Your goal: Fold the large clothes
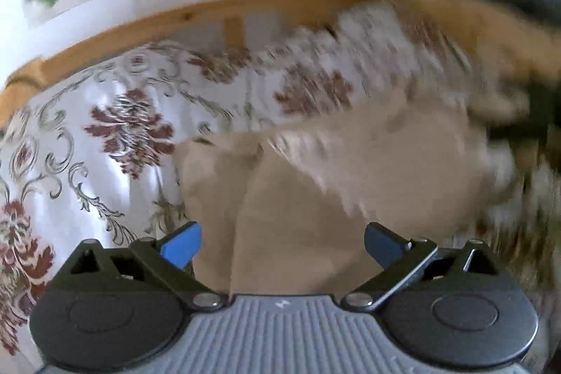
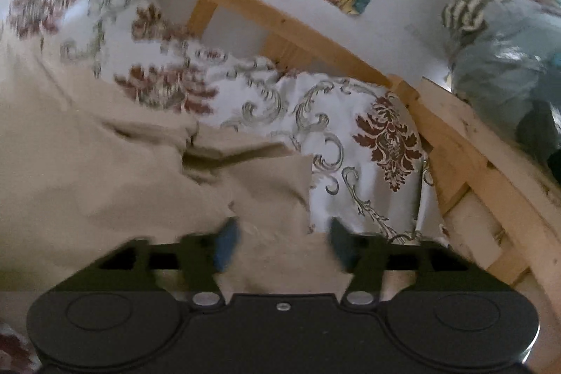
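Two tools: both stand with jaws spread wide and nothing pinched; beige cloth lies under and between the fingers of each, but the blue pads press on none of it.
Left tool (image 1: 282, 244): released, hovering low over a folded flap of the beige garment (image 1: 315, 198); its view is smeared on the right side, so detail there is lost.
Right tool (image 2: 280, 242): released, over the garment's free corner, its fingers straddling the cloth edge where beige meets the floral bedspread (image 2: 368, 135).
Garment's place: on the bed, spread over the floral bedspread, toward the corner where the wooden bed frame (image 2: 287, 23) turns; it sits well inside the frame rails, not touching them as far as I can tell.
Garment's axis: judged, not certain; the long run of cloth goes across the bed from the left tool's side to the right tool's side, roughly along the far rail. Which end is collar or hem I cannot tell.
Fold lines: one crease runs away from the left tool; layered flaps overlap ahead of the right tool.
Risk, loose flaps: with both tools let go, the stacked layers near the right tool may spring back or slide apart.
Risk, wrong layer: a regrasp could catch the bedspread along with the beige edge, dragging both.
Risk, uneven fold: the bunched ridge mid-garment would lock in a crooked crease.
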Demonstrator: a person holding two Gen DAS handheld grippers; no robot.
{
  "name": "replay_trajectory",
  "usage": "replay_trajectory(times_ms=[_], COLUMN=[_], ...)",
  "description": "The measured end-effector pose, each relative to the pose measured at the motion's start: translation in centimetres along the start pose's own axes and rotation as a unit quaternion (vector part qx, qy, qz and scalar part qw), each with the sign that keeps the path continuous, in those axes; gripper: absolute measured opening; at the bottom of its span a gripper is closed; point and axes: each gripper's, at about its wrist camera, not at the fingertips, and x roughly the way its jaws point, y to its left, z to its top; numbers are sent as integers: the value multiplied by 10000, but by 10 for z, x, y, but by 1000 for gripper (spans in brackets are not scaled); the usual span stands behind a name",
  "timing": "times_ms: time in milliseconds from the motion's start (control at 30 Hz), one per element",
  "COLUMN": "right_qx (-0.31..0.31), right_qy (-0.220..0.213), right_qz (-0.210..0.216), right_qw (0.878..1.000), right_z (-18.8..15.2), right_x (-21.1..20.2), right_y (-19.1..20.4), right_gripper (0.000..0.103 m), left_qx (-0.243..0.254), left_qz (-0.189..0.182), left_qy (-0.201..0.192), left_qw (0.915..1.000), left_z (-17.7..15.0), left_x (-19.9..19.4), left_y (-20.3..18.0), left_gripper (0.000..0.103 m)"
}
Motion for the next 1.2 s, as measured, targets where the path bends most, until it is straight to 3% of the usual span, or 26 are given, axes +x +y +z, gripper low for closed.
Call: replay_trajectory(times_ms=[100, 200, 267, 333, 367, 467, 567, 633, 700, 733, 800, 867, 1000, 1067, 1133, 1167, 1200], right_qx=[372, 797, 1111, 1558, 1793, 2435, 3155, 3469, 3604, 3655, 3616, 3451, 2693, 2423, 2312, 2284, 2306], right_qy=[-226, -307, -199, 76, 214, 703, 1077, 1136, 1134, 1110, 1012, 767, 133, -72, -4, 102, 206], right_qz=[37, -46, -175, -298, -336, -245, 55, 133, 167, 181, 171, 117, -94, -107, -125, -153, -150], right_qw=[9990, 9963, 9935, 9873, 9830, 9670, 9428, 9309, 9257, 9240, 9267, 9354, 9629, 9701, 9728, 9734, 9727], right_z=[4, 7, 5, -3, -7, -21, -37, -43, -45, -45, -43, -37, -21, -17, -17, -18, -19], right_x=[-18, -29, -29, -22, -17, 2, 15, 17, 15, 14, 11, 7, 5, 6, 11, 14, 16], right_y=[-11, -27, -41, -57, -65, -81, -90, -95, -96, -97, -96, -95, -82, -77, -75, -75, -75], right_gripper=[101, 102, 102, 102, 102, 92, 85, 75, 50, 43, 27, 20, 17, 17, 17, 19, 28], left_qx=[426, 717, 563, 159, -120, -991, -1448, -1822, -2284, -2463, -2791, -3114, -3342, -3470, -3633, -3699, -3764], left_qz=[-105, 105, 218, 298, 274, 257, 537, 670, 802, 881, 1008, 1002, 1017, 1041, 995, 932, 868], left_qy=[290, 568, 762, 779, 659, 331, 237, 221, 229, 228, 179, 152, 542, 664, 740, 772, 826], left_qw=[9986, 9958, 9953, 9964, 9974, 9942, 9877, 9807, 9700, 9649, 9548, 9449, 9354, 9297, 9234, 9212, 9187], left_z=[-10, -14, -13, -11, -9, -7, -6, -6, -7, -7, -8, -11, -22, -28, -32, -33, -35], left_x=[17, 35, 42, 40, 37, 23, 21, 20, 19, 19, 19, 19, 29, 33, 34, 34, 33], left_y=[-25, -41, -37, -25, -17, 8, 28, 41, 57, 66, 84, 101, 115, 120, 127, 130, 132], left_gripper=[101, 95, 78, 67, 48, 22, 5, 2, 1, 1, 1, 1, 1, 4, 5, 13, 21])
